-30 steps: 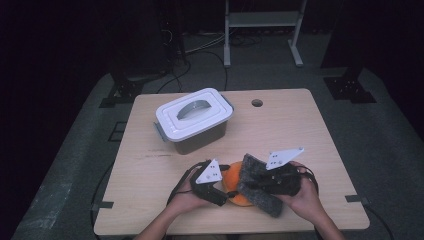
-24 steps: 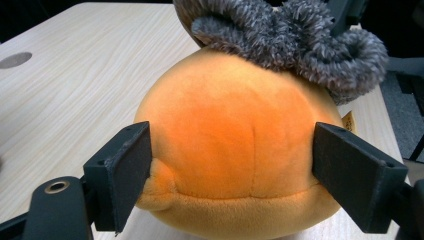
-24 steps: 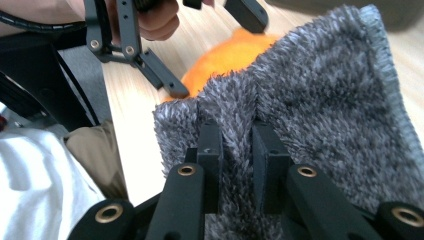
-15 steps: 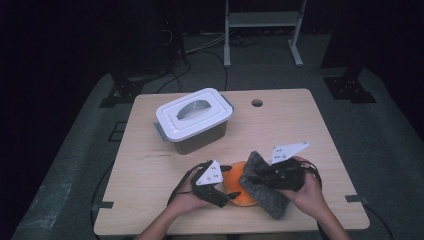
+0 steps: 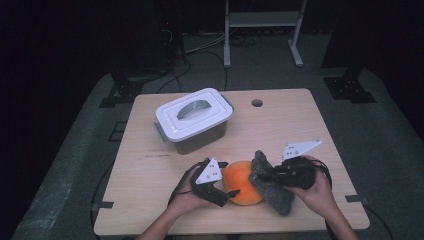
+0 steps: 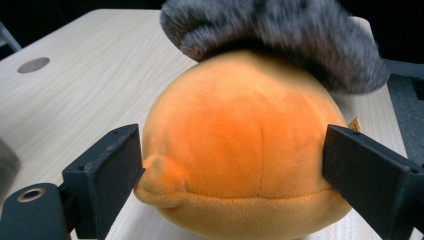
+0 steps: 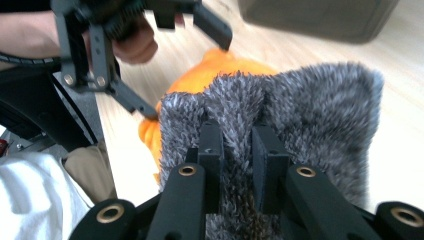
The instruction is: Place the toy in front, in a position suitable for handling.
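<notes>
Plush (image 6: 240, 150) sits between open left tongs (image 6: 235, 175).

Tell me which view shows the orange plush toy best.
The left gripper view: the orange plush toy sits close up between the left gripper's jaws, seam and nub clear. The high view shows it small on the table, partly covered by the grey furry cloth. The right gripper view shows just an orange patch behind that cloth.

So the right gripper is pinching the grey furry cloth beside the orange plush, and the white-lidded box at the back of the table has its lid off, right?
Not quite: the lid is on the box, as the high view shows. The right gripper does pinch the grey furry cloth beside the orange plush.
</notes>
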